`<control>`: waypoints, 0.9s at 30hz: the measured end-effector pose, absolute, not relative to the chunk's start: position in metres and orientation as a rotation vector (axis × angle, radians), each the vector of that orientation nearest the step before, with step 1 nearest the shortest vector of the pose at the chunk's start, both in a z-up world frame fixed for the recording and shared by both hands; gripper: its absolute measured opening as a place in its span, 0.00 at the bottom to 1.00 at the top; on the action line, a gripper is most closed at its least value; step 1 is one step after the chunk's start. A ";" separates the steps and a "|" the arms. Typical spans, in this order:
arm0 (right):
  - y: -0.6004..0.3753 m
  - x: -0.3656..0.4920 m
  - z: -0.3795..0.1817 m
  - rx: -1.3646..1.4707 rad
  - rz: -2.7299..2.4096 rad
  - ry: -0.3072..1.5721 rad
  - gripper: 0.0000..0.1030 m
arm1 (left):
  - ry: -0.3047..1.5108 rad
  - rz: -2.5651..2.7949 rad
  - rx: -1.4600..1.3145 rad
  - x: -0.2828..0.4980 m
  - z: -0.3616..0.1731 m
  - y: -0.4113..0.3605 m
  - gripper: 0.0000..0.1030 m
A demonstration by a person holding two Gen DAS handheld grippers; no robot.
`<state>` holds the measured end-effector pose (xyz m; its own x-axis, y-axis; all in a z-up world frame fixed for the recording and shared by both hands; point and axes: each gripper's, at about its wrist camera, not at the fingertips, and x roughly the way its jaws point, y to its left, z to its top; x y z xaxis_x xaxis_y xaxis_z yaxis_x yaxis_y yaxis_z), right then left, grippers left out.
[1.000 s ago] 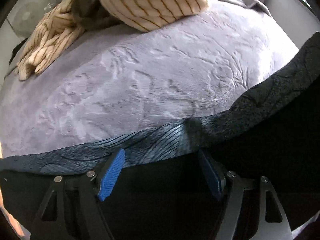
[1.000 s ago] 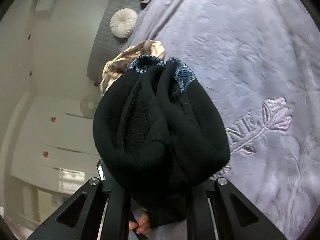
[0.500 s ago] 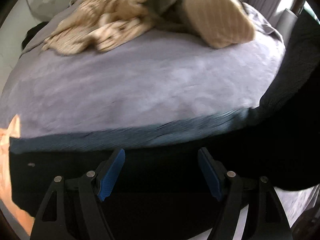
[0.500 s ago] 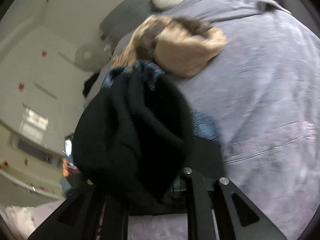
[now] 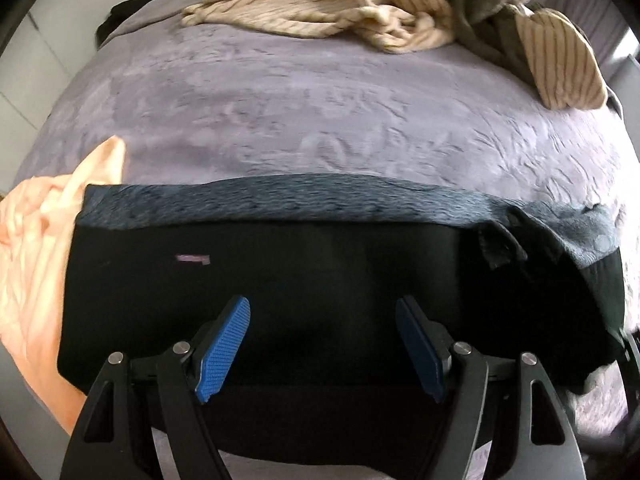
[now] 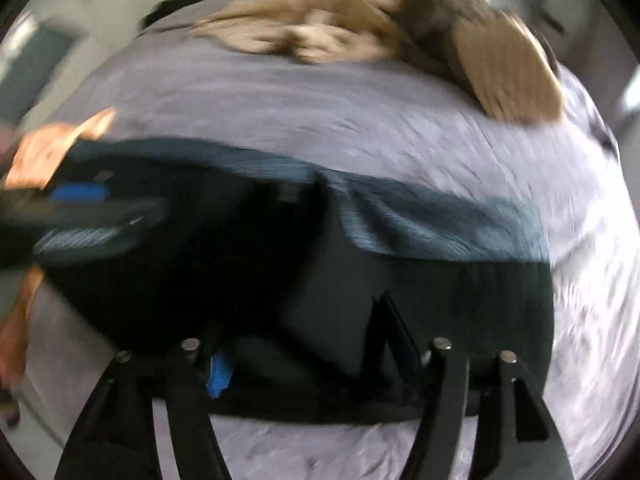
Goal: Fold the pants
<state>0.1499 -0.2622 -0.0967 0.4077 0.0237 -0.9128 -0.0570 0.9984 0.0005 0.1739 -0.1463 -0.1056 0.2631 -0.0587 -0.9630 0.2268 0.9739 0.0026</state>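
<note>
Nearest to us, the left hand-held gripper (image 5: 322, 344) hangs with its blue pads (image 5: 223, 340) wide apart and nothing between them, poised just above the black pants (image 5: 280, 280). The right hand-held gripper (image 6: 296, 344) is harder to read: its view is smeared by motion and dark cloth covers the fingers, so we cannot tell whether it is clamped on the fabric or has let go. A second ago that gripper carried the pants as a bunched black bundle in the air; now they lie spread across the near edge of the bed (image 5: 320, 120) as a broad flat band, with the blue-grey patterned strip (image 5: 280, 204) along their far side. We judge the garment has just been laid down, so the next fold can start, though the right end (image 5: 560, 256) looks rumpled and may want smoothing first. An orange cloth (image 5: 36, 248) lies touching the pants at their left end. Farther off, well apart from the pants, a heap of beige striped clothes (image 5: 320, 12) sits at the far side of the purple bedspread.
</note>
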 end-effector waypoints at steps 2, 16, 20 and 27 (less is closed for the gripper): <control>-0.247 0.141 -0.081 -0.052 0.153 1.121 0.68 | 1.291 -0.186 0.132 0.175 -0.102 -0.138 0.74; -0.450 0.078 -0.151 1.234 0.072 1.150 0.68 | 1.444 -0.601 -0.042 0.142 -0.101 -0.215 0.74; -0.457 0.072 -0.182 1.388 0.049 1.120 0.63 | 1.517 -0.601 -0.031 0.141 -0.127 -0.243 0.72; -0.462 0.078 -0.192 1.457 0.045 1.120 0.09 | 1.478 -0.568 0.013 0.131 -0.118 -0.249 0.42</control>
